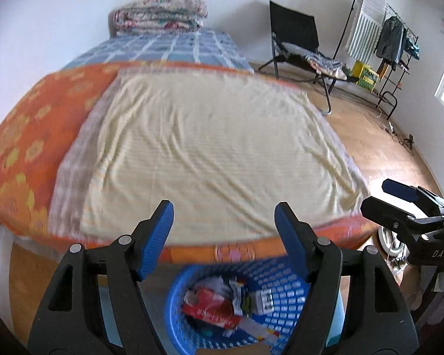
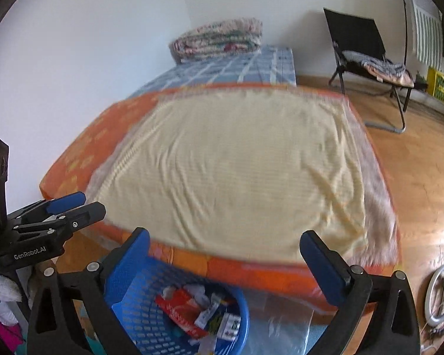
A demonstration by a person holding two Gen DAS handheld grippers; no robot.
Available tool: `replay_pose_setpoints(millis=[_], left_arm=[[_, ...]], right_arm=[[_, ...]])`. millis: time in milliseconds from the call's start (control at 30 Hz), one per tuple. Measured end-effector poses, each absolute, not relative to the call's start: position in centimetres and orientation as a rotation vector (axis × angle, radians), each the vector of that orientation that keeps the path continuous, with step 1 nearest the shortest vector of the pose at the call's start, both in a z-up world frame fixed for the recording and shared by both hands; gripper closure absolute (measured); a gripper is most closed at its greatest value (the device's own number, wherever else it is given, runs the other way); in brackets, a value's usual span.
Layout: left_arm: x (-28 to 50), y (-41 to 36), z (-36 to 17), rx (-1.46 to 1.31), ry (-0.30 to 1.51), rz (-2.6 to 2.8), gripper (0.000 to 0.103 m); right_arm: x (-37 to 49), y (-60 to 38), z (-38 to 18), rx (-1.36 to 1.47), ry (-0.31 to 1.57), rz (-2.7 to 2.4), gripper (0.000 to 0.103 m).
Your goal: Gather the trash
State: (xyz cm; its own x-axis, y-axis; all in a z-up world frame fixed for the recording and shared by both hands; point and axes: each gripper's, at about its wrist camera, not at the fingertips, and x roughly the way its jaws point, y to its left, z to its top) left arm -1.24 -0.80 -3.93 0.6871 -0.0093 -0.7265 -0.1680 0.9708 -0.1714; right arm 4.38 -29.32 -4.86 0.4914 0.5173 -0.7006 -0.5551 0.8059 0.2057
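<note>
A blue perforated plastic basket (image 1: 284, 298) stands on the floor at the foot of the bed and also shows in the right wrist view (image 2: 145, 301). It holds trash: a red wrapper (image 1: 213, 307) (image 2: 180, 307), white paper scraps and small packets. My left gripper (image 1: 225, 216) is open and empty, above the basket, pointing over the bed. My right gripper (image 2: 225, 245) is open and empty, above and right of the basket. Each gripper shows in the other's view, the right (image 1: 399, 198) and the left (image 2: 68, 204).
A bed with a cream sheet (image 1: 210, 153) (image 2: 245, 171) over an orange cover lies ahead, with a folded quilt (image 1: 159, 14) at its far end. A black folding chair (image 1: 299, 47), a clothes rack (image 1: 390, 38) and wood floor are to the right. A white ring (image 2: 441, 293) lies on the floor.
</note>
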Motion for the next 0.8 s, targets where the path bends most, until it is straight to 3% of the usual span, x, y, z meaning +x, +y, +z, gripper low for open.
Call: replay_pose_setpoints(millis=[333, 800], left_arm=[[3.0, 0.1, 0.3, -0.228, 0.691, 0.102, 0.013], [5.9, 1.8, -0.7, -0.299, 0.703, 0.153, 0.006]], right_arm=[[8.8, -29.0, -1.4, -0.003, 0.729, 0.617, 0.0], [13.4, -28.2, -3.7, 0.109, 0.782, 0.646, 0.0]])
